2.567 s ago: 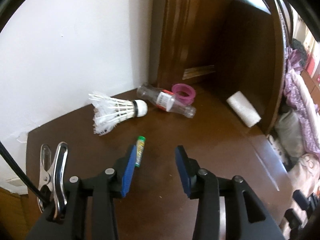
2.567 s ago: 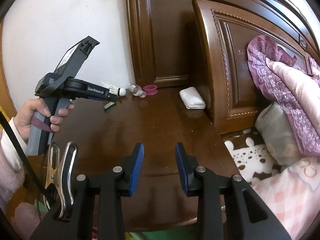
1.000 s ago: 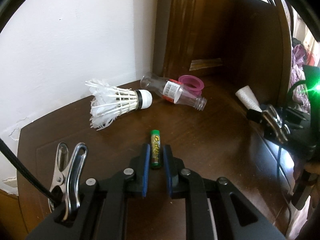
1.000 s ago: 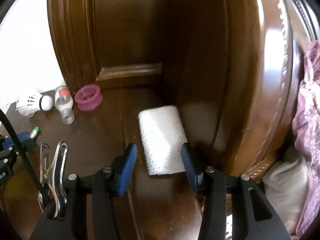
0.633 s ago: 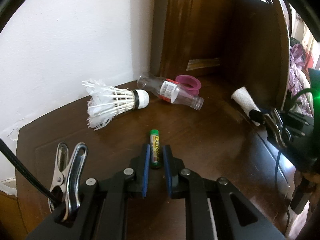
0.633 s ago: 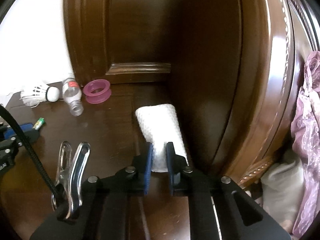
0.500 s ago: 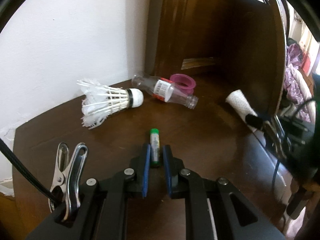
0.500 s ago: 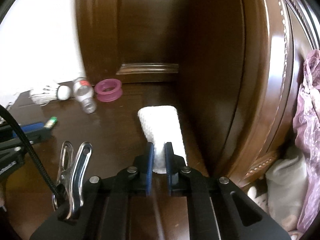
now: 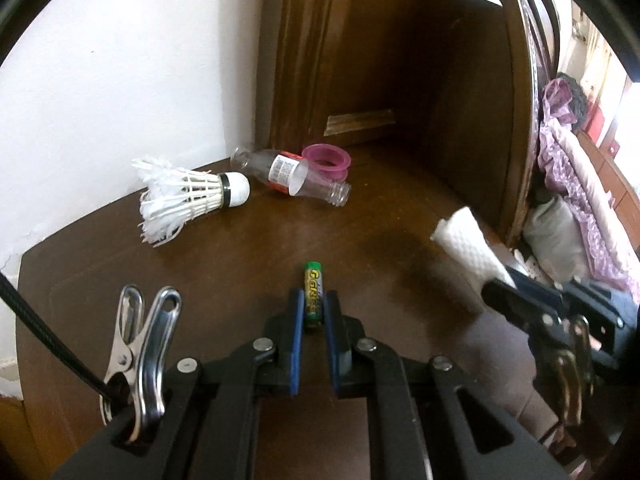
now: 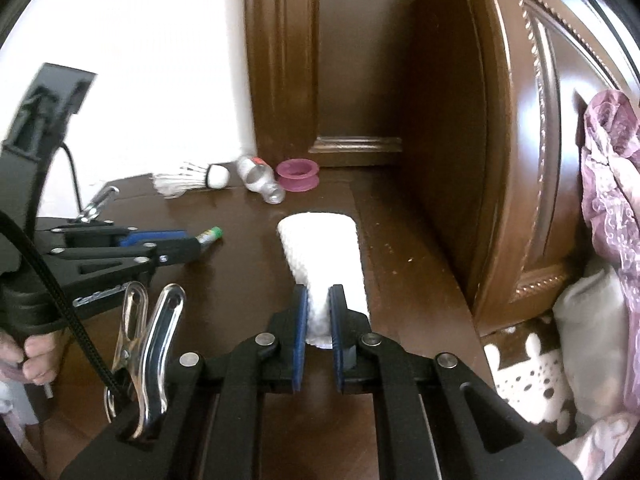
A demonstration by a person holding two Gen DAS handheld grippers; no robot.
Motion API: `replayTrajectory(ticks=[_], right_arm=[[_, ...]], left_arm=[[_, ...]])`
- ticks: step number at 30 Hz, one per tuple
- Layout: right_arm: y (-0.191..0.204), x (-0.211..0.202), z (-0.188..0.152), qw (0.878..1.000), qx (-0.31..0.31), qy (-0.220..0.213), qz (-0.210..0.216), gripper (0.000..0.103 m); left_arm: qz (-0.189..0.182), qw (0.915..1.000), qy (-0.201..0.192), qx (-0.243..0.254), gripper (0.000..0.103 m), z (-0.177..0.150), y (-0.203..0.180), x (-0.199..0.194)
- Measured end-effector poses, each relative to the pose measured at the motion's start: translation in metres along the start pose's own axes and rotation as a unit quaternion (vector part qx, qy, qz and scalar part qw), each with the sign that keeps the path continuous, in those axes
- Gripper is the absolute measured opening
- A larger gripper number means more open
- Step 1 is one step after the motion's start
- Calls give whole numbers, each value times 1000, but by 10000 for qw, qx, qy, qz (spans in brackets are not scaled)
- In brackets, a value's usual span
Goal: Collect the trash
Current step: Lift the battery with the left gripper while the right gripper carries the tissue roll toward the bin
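Table (image 9: 248, 264): bottle (image 9: 288, 174), shuttlecock (image 9: 188, 200), pink ring (image 9: 326, 160) left near wall.
Right tool (image 10: 318, 308): clamped on tissue (image 10: 320, 248), raised above table; carry level.
Left tool (image 9: 312, 312): pinching battery (image 9: 313, 292) by its end; grip firmly, avoid tilting.

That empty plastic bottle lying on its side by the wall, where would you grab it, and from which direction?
Probably around the labelled middle of the plastic bottle, coming down from above. It lies flat on the wooden tabletop, open neck pointing away from the wall, so the fingers can straddle its round body. The shuttlecock and pink ring crowd its ends, leaving the middle the freest part.
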State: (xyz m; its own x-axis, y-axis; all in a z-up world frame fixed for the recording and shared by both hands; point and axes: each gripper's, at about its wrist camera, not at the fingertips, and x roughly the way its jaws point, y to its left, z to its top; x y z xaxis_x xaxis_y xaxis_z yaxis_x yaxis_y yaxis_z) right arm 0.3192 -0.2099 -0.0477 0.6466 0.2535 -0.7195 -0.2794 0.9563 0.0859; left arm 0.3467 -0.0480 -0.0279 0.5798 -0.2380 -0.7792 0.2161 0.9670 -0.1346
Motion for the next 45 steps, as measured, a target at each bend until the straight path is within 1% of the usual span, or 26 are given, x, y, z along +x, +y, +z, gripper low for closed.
replayTrajectory(ticks=[4,8,11,15,20,31,40,45], right_arm=[[4,-19,-6,9997,69,-80,225,12],[12,-38,-10,9994,30,-128,319,12],[16,-62,-16,9991,32,-237,351,12],[24,-77,-22,9989,51,-266,391,12],[31,-96,-33,9985,99,-270,471,12],[48,-154,-61,9974,125,-385,588,12],[69,-203,-86,9964,141,-561,613,12],[83,-227,-108,9971,103,-521,542,12]], left_arm=[[-229,9996,8,-152,10,-1,2,-17],[-143,9998,-123,-96,10,-7,-1,-38],[-82,9999,-87,-41,10,-13,-4,-49],[-35,10000,-1,-93,10,-19,-3,-56],[-53,10000,-7,-77,10,-32,-7,-78],[-206,9997,-136,45,10,-67,-22,-146],[-232,9993,-199,226,10,-107,-35,-194],[-305,9984,-281,377,10,-132,-48,-222]])
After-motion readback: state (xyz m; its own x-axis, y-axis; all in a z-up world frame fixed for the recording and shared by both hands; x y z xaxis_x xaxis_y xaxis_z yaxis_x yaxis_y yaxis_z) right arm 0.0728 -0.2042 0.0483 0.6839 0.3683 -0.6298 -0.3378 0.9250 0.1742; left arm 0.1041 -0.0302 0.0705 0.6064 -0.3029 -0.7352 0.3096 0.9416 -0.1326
